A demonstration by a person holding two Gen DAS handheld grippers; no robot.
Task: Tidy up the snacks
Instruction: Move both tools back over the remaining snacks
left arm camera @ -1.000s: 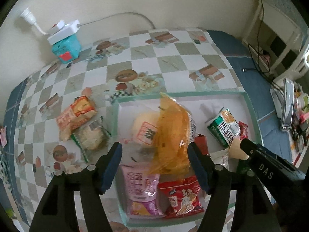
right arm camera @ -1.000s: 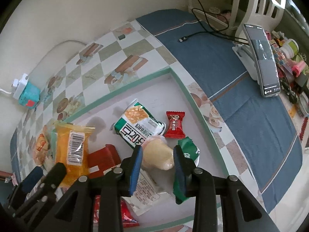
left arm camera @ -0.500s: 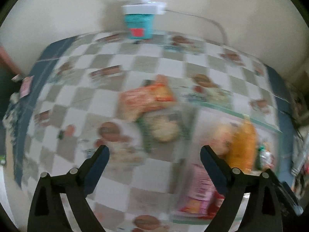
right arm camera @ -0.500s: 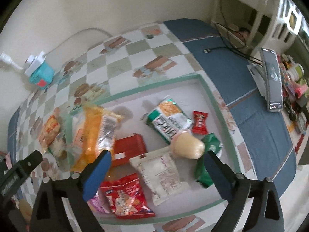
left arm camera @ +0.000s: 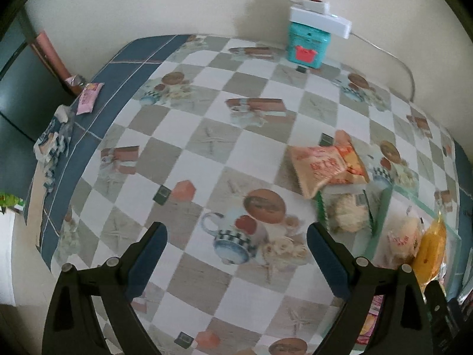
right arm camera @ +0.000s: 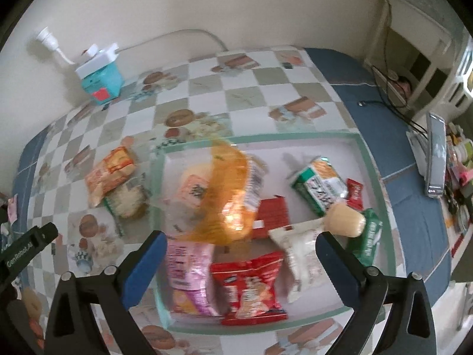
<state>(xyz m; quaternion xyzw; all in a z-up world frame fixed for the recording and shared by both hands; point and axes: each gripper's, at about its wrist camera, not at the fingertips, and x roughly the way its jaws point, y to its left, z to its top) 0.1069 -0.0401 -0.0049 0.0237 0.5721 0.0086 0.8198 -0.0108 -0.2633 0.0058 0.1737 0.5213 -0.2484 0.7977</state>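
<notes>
A green-rimmed white tray (right arm camera: pixel 366 159) holds several snacks: an orange bag (right arm camera: pixel 233 195), a red packet (right arm camera: pixel 251 290), a pink packet (right arm camera: pixel 186 275), a green-white packet (right arm camera: pixel 319 186) and a pale bun (right arm camera: pixel 346 222). An orange packet (left arm camera: pixel 325 165) and a clear noodle pack (left arm camera: pixel 348 213) lie on the checkered table left of the tray; both show in the right wrist view too, the orange packet (right arm camera: pixel 109 171) and the noodle pack (right arm camera: pixel 127 201). My left gripper (left arm camera: pixel 236 254) is open and empty over bare table. My right gripper (right arm camera: pixel 239 263) is open and empty above the tray's front.
A teal box (left arm camera: pixel 307 47) with a white power strip (left arm camera: pixel 320 19) stands by the wall. A pink packet (left arm camera: pixel 88 97) and wrappers lie at the table's far left edge. A phone on a stand (right arm camera: pixel 436 156) stands on the blue cloth at right.
My right gripper let go of the pale bun, opened wide and pulled back above the tray. My left gripper swung left from the tray to over the bare table.
</notes>
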